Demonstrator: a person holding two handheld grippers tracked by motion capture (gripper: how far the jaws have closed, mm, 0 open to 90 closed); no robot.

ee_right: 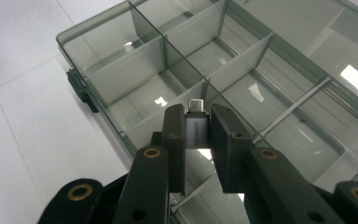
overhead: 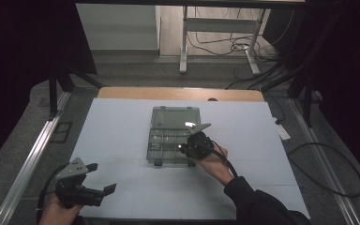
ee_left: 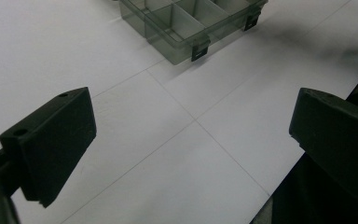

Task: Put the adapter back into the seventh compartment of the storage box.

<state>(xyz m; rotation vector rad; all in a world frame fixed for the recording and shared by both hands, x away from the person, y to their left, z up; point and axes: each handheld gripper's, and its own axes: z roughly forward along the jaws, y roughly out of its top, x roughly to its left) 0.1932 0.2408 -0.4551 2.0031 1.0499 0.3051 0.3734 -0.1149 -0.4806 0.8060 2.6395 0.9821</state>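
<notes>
While adapter (ee_right: 196,130) sits clamped between right gripper (ee_right: 198,128) jaws, above organizer box (ee_right: 98,37) near-edge compartments, I judge risk: off-centre release lands it on divider. Left gripper (ee_left: 191,140) wide open, empty, resting apart.

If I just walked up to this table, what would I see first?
First, the clear plastic box with little compartments, lid open, in the middle of the white table. Right over it the right gripper pinches a tiny grey adapter above the empty compartments. Down at the near left corner of the table, the left gripper waits with its jaws wide apart, holding nothing.
</notes>
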